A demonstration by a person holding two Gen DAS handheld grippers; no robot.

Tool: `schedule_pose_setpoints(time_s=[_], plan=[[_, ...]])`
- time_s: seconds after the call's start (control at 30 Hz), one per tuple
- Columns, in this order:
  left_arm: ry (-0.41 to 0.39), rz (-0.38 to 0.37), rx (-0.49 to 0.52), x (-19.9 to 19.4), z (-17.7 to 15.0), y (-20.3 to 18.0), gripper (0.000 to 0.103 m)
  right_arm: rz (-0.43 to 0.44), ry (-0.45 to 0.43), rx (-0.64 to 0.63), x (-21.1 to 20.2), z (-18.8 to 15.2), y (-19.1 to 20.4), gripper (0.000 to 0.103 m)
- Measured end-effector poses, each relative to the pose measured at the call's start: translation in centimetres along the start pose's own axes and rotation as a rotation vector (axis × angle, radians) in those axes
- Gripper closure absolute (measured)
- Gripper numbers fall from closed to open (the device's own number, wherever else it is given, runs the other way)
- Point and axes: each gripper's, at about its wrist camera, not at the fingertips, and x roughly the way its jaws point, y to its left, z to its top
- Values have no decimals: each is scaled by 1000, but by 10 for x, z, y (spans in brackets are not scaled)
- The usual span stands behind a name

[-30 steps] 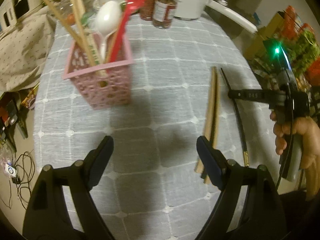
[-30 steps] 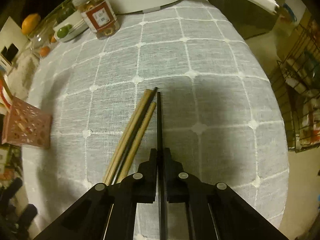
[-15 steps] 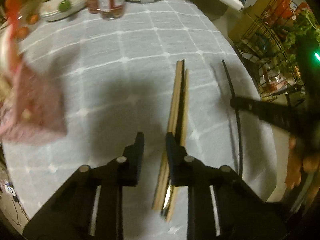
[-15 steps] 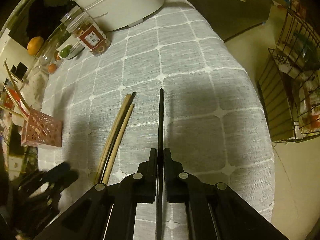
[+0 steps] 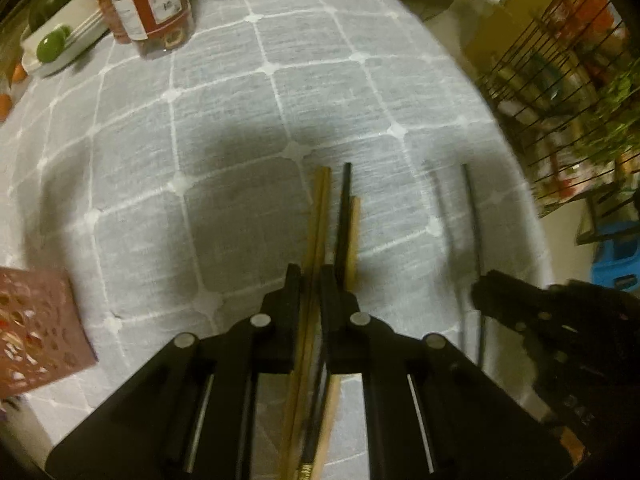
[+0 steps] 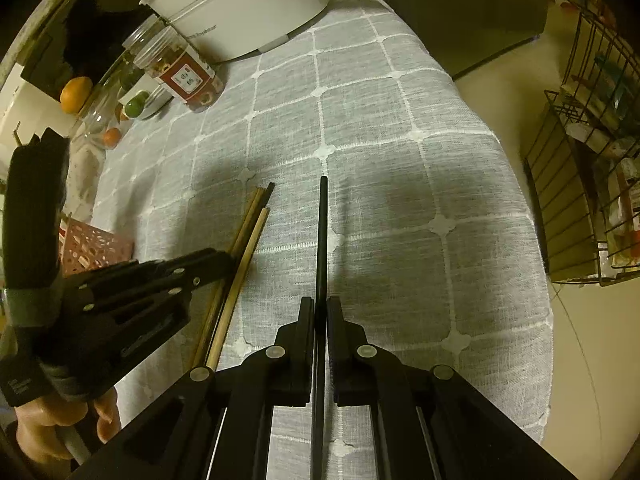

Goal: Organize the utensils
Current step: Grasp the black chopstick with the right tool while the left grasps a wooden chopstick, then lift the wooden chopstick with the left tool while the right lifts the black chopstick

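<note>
On the bench (image 5: 224,128), left hand-held gripper (image 5: 311,280) pinches 1 wooden chopstick (image 5: 319,216) lengthwise; right hand-held gripper (image 6: 320,312) clamps 1 black chopstick (image 6: 322,232).

From my left camera, the bundle of chopsticks (image 5: 320,216) lies on the tabletop (image 5: 224,128) straight ahead, running away from me, its near end between the jaws of my left hand-held gripper (image 5: 311,280). To its right, apart from it, a single chopstick (image 6: 321,232) sits between the jaws of my right hand-held gripper (image 6: 320,312). The basket (image 5: 36,328) stands at the left edge. At the far side stand a jar (image 5: 152,4), a pot (image 6: 240,8) to its right and a dish (image 5: 60,44) to its left.
</note>
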Motion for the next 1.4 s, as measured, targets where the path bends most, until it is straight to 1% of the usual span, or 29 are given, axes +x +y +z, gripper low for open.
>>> schedule_pose_setpoints(time_s=[0.13,0.23,0.37,0.4,0.47,0.53,0.63,0.7,0.8,0.83,0.87,0.9,0.93,0.97,1.0,1.07,1.17,1.2,1.23,1.27,1.3,1.33,1.37,1.4], plan=[[23,58,54,4,5,-10,93,-4,1,19,1,0,-4,97],[55,74,44,7,10,-13,92,-11,6,34,4,0,-8,97],[49,111,76,5,6,-20,93,-2,13,50,7,0,-11,97],[40,116,79,2,2,-20,93,13,12,58,6,0,-11,97],[21,95,72,-3,-6,-19,93,34,-6,68,1,1,-9,97],[-4,73,65,-14,-18,-12,93,57,-48,60,-11,2,-4,97],[-62,62,70,-42,-33,0,93,83,-110,20,-32,-1,12,97],[-102,44,65,-60,-44,10,93,92,-128,-6,-41,-4,19,97],[-153,16,48,-86,-62,23,93,42,-173,-33,-54,-7,24,97],[-169,5,46,-92,-69,26,93,19,-184,-26,-54,-7,21,95],[-184,-6,43,-98,-77,28,93,6,-176,-10,-50,-7,17,93],[-198,-14,39,-101,-83,28,93,-1,-159,11,-45,-6,12,85],[-209,-19,39,-105,-91,32,93,-3,-131,37,-36,-5,5,74],[-225,-26,38,-110,-100,34,93,-6,-101,57,-27,-4,0,69],[-233,-34,35,-111,-101,40,93,-19,-73,69,-18,-3,-4,63],[-266,-53,19,-118,-111,46,93,-51,-43,58,-4,-1,-5,63],[-292,-59,-25,-122,-115,53,93,-99,-22,13,13,2,5,64],[-298,-68,-31,-123,-114,54,93,-106,-13,-5,18,3,9,70],[-305,-76,-33,-125,-115,55,93,-120,2,-25,24,3,14,80],[-311,-77,-33,-126,-115,55,93,-141,12,-40,28,3,18,81],[-313,-77,-30,-128,-117,54,93,-178,-2,-66,29,3,25,82],[-315,-79,-28,-129,-118,54,93,-209,2,-83,31,4,30,83],[-316,-82,-27,-129,-119,53,93,-226,0,-91,32,4,33,84],[-320,-82,-26,-131,-121,53,93,-250,-5,-105,33,4,37,87]])
